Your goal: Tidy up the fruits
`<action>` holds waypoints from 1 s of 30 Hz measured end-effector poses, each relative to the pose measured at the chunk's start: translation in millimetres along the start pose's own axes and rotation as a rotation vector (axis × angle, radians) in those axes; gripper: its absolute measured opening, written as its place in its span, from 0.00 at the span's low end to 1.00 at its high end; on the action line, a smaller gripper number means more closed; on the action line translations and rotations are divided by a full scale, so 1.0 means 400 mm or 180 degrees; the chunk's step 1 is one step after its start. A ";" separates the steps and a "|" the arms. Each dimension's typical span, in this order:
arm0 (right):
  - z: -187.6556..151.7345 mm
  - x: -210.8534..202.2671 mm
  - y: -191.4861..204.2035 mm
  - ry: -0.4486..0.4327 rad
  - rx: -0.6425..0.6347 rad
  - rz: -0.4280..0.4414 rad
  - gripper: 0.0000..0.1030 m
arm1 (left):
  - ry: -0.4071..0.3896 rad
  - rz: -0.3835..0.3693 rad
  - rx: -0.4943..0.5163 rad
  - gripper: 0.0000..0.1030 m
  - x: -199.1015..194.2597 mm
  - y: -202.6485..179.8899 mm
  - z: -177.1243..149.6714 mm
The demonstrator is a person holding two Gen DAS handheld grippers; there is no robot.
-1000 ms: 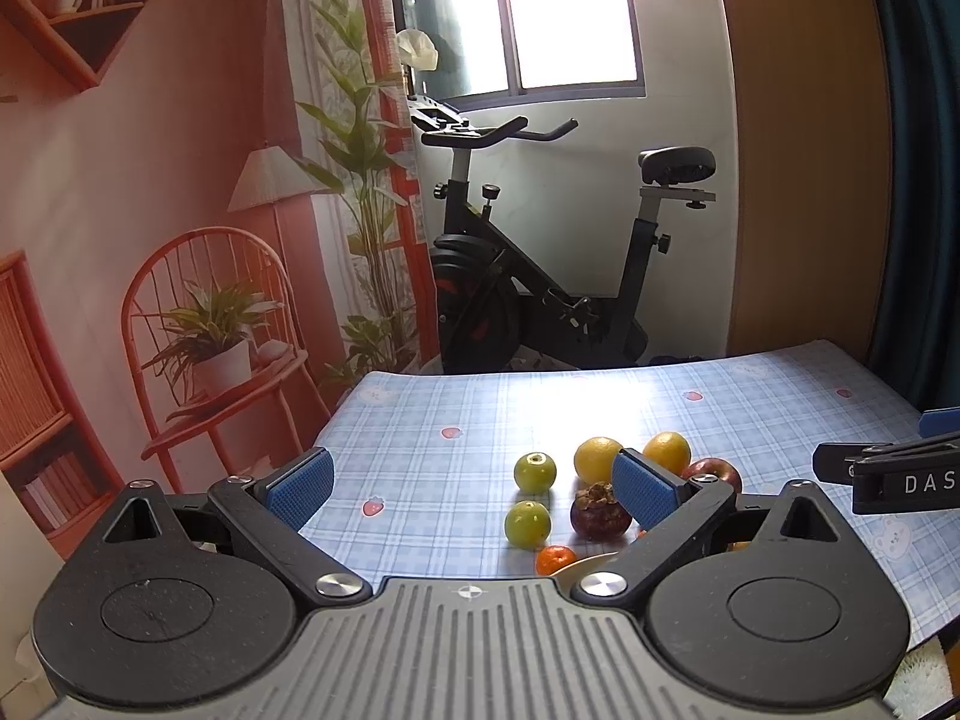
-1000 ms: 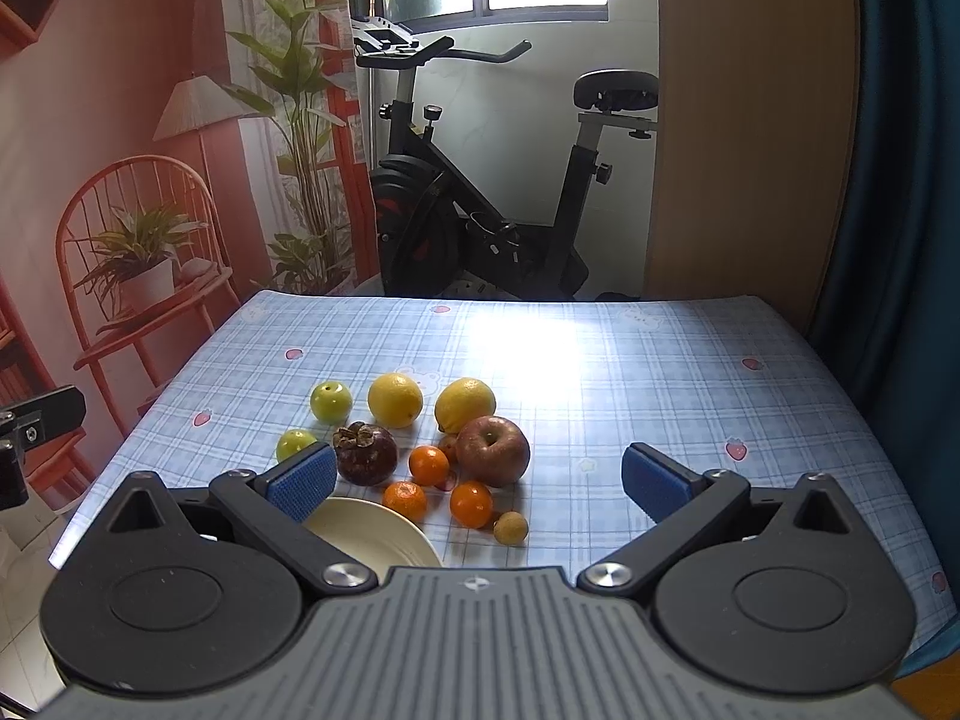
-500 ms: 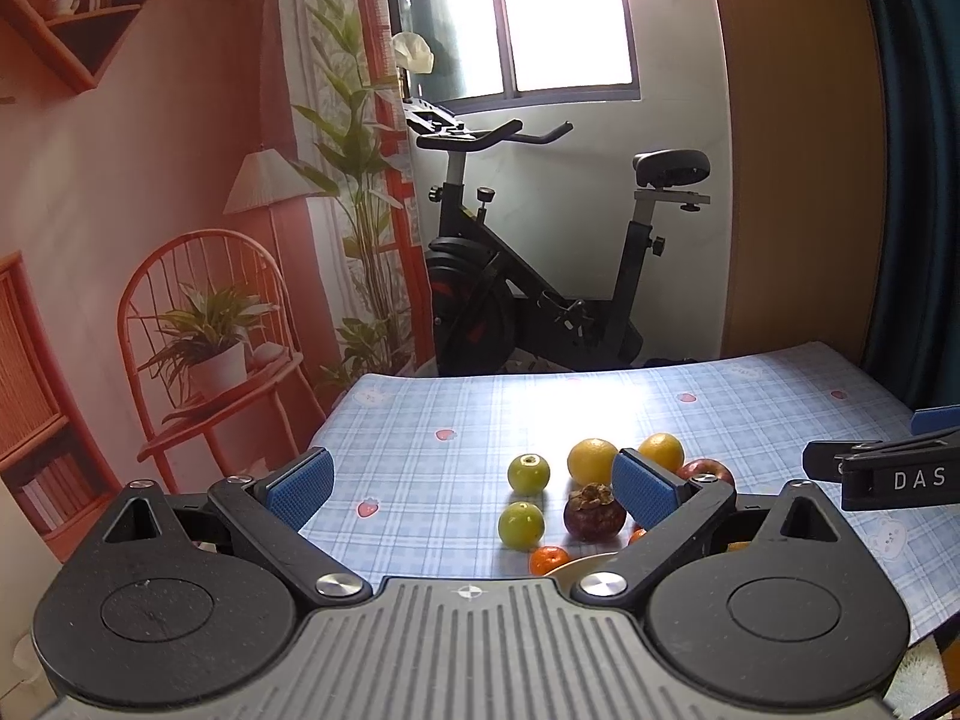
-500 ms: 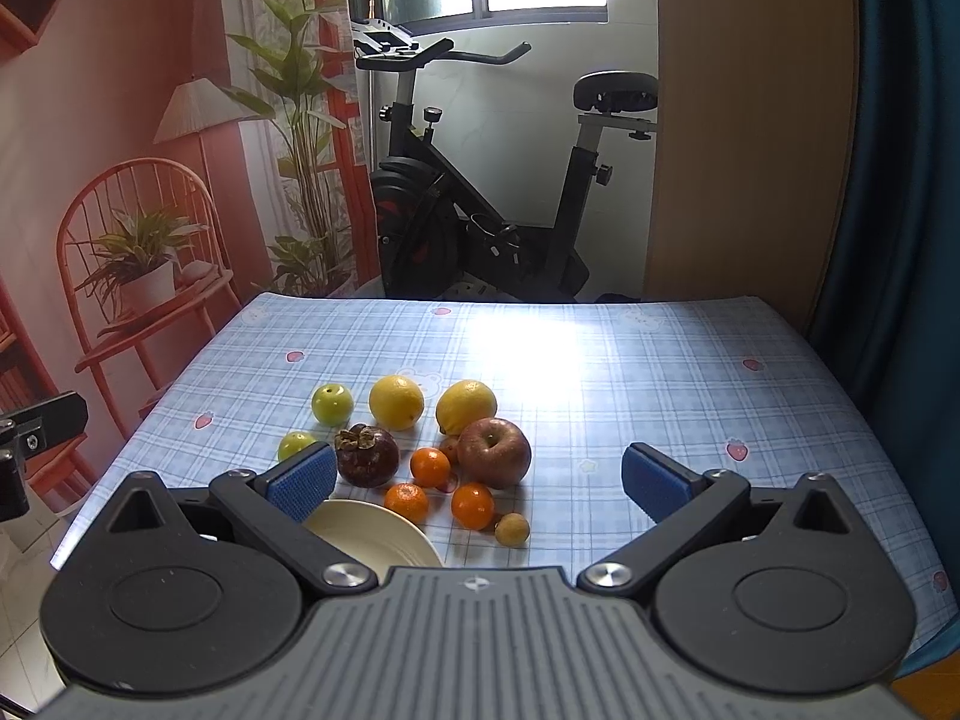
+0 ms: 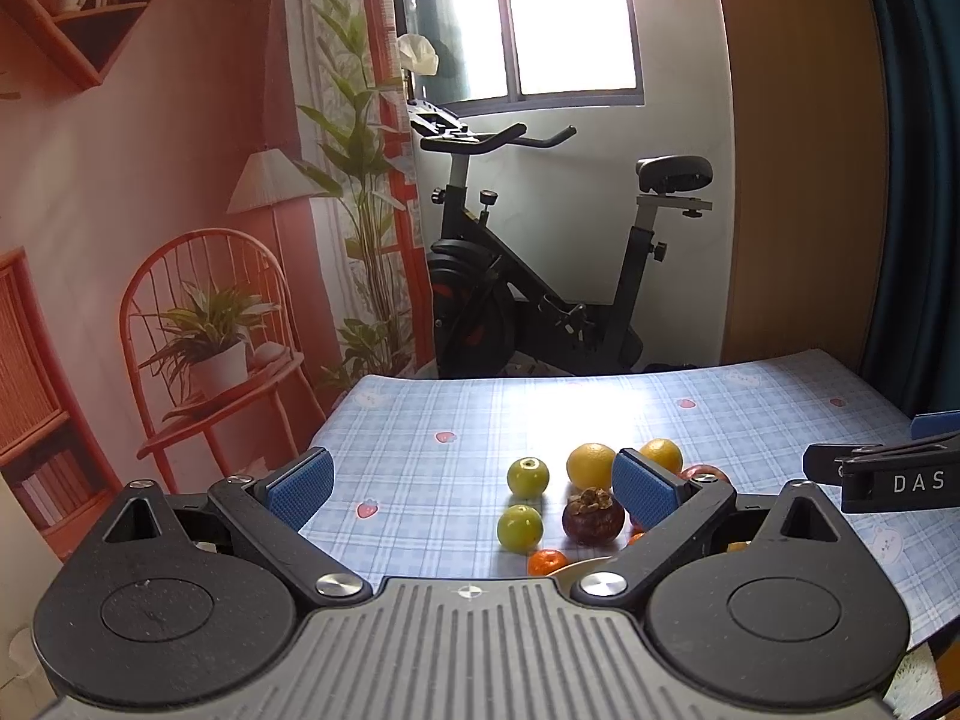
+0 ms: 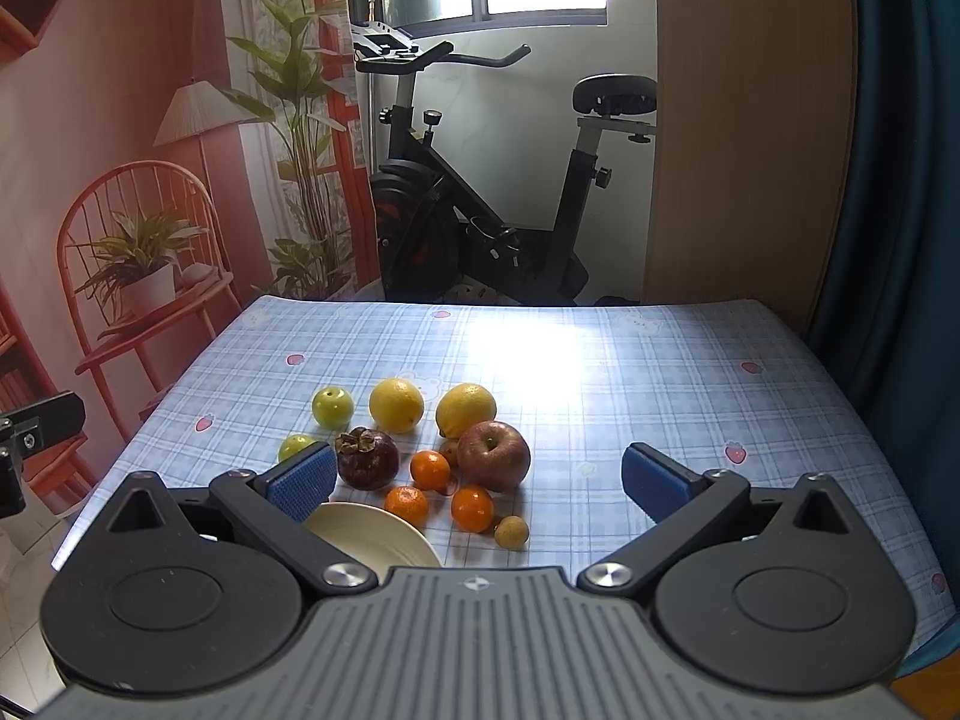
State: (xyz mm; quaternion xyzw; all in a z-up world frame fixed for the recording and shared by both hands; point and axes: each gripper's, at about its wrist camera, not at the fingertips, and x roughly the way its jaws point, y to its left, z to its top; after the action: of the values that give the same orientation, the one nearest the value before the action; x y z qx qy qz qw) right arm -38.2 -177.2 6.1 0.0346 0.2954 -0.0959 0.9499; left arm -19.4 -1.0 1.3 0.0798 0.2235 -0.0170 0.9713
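Round glossy fruit cluster (image 6: pixel 420 450) on checked tablecloth (image 6: pixel 660 372); left gripper (image 5: pixel 471 483) & right gripper (image 6: pixel 474 477) jaws spread wide, empty.

Table (image 6: pixel 660 372) covered in blue plaid cloth. Clustered on it: two lemons (image 6: pixel 396 405), apple (image 6: pixel 493 455), mangosteen (image 6: pixel 367 459), green fruits (image 6: pixel 332 407), tangerines (image 6: pixel 429 470), cream plate (image 6: pixel 384 543) at near edge.

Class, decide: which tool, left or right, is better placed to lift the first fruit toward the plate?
Probably right: the open right tool frames the small oranges beside the cream plate; the open left tool sits farther left.
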 end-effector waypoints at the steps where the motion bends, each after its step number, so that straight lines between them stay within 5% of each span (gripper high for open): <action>1: 0.001 -0.002 0.001 -0.0004 0.0000 -0.0002 1.00 | -0.0007 -0.0002 0.0003 0.97 -0.002 -0.001 -0.001; 22: -0.001 -0.013 -0.001 -0.0059 0.0040 0.0078 1.00 | 0.0010 0.0025 -0.0035 0.97 0.002 -0.001 -0.002; 26: 0.000 -0.007 -0.031 -0.0265 0.0099 0.0429 1.00 | 0.0090 0.0138 -0.0157 0.97 0.029 0.018 -0.001; 30: 0.001 0.033 -0.084 -0.0526 0.0269 0.0466 1.00 | 0.0114 0.0171 -0.0244 0.97 0.071 0.044 0.001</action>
State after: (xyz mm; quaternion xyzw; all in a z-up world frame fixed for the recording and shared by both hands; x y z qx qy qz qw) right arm -34.1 -212.1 -1.2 0.0881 0.2085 -0.0411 0.9732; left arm 7.6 16.5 -8.3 0.0489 0.2391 0.0191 0.9696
